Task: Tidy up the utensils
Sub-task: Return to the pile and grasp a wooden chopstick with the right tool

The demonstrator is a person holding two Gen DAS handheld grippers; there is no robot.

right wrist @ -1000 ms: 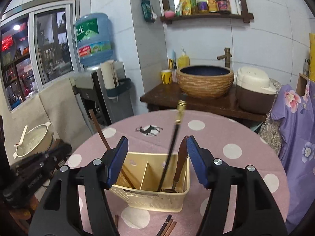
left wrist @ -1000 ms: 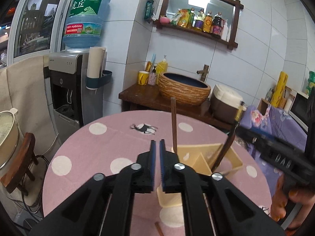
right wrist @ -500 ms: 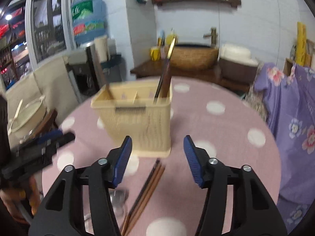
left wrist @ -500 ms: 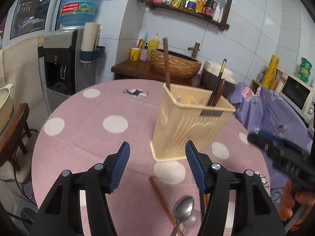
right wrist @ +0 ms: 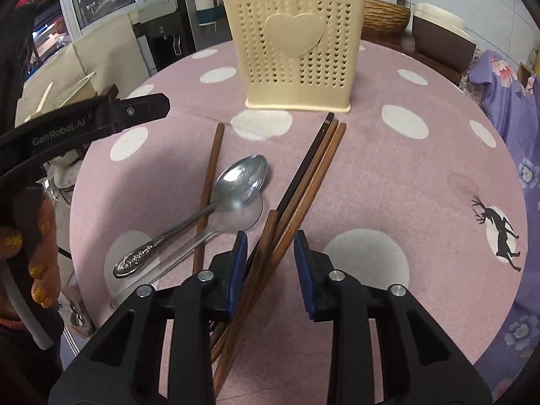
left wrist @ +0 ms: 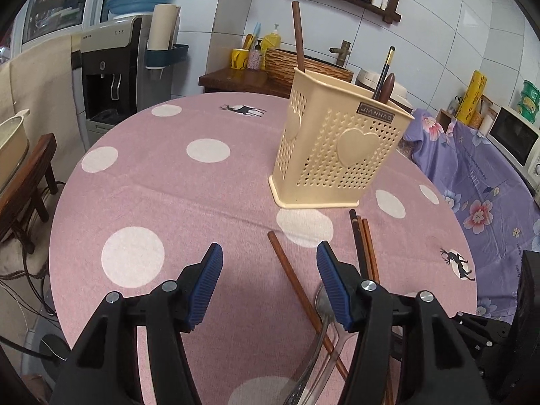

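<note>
Right gripper [right wrist: 268, 253]: jaws part-way apart and closing; the bundle of chopsticks [right wrist: 303, 185] lay between the blue pads, the left pad at or very near the sticks, the right pad clear of them; not yet clamped.
Left gripper [left wrist: 268, 283]: jaws stood about half open with nothing gripped; a single brown chopstick [left wrist: 290, 273] on the cloth ran between the fingers from the holder's side toward the camera.
Chopstick bundle: one black and several brown sticks lying together on the table [right wrist: 422, 175], their far tips just in front of the holder's base, near its right corner in the right wrist view.
Metal spoon [right wrist: 236, 182]: lay left of the bundle, bowl pointing toward the holder, patterned handle trailing toward the table edge; it crossed over the single chopstick.
Clear spoon [right wrist: 236, 217]: partly under the metal spoon, on the side away from the holder.
Utensil holder [right wrist: 292, 47]: cream perforated plastic with a heart on the front, upright on the pink dotted tablecloth; already holding a brown chopstick [left wrist: 298, 33] at one end and a black stick [left wrist: 383, 71] with a brown handle [left wrist: 388, 86] at the other.
Person's hand [right wrist: 30, 253]: at the left edge of the right wrist view, well left of the holder, gripping the left gripper's handle.
</note>
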